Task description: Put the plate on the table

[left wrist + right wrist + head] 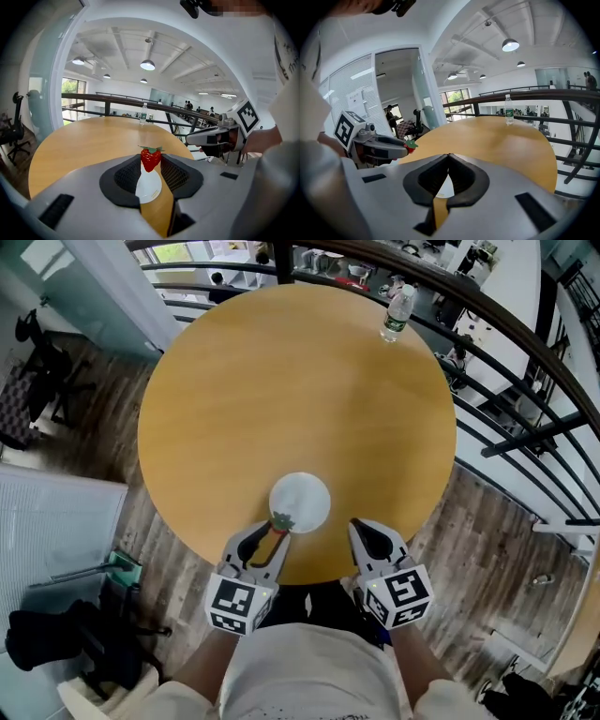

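- The table (281,390) has the plate (302,499) lying flat on it, close to its near edge. A knock from either gripper could slide the plate off.
- The left gripper (275,532) reaches forward over the plate's near rim, clamped on a strawberry (150,160). A slackened squeeze would probably drop the strawberry, and it could roll away.
- The right gripper (364,532) hovers level just right of the plate, its jaws pressed together on nothing.

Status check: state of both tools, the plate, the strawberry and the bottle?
plate: flat on the table, empty
strawberry: gripped, at the plate's near rim
left tool: shut on strawberry
right tool: shut, nothing in it
bottle: upright, at the table's far edge
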### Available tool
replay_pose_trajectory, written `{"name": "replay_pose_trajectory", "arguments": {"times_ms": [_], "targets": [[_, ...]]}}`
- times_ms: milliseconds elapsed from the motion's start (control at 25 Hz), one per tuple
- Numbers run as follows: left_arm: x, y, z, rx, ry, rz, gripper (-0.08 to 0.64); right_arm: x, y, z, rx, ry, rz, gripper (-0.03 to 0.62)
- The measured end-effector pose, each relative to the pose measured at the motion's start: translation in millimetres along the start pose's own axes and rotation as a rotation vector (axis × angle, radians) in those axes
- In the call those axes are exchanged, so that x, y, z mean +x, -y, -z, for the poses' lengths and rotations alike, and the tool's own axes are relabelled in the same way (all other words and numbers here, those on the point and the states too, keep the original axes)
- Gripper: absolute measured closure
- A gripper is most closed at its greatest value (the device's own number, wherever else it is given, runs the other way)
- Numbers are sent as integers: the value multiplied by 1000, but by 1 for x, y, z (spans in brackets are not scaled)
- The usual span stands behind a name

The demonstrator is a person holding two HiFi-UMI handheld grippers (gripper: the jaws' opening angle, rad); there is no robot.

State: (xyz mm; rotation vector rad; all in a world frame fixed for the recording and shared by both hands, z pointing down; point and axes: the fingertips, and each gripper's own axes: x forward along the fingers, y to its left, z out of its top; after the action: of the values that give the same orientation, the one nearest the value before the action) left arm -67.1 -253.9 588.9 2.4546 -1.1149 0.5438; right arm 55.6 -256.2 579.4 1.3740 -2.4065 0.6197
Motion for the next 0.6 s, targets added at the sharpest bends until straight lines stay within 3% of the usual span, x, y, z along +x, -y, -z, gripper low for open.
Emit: {"name": "replay_pose_trajectory", "arguments": {"times_ms": [280, 600], "targets": [[42, -7, 26, 46, -71, -5, 413, 20, 17, 17, 25, -17, -5, 572], [78, -11, 61, 45, -149, 25, 413, 32, 22, 46, 53, -69, -10, 572]]}}
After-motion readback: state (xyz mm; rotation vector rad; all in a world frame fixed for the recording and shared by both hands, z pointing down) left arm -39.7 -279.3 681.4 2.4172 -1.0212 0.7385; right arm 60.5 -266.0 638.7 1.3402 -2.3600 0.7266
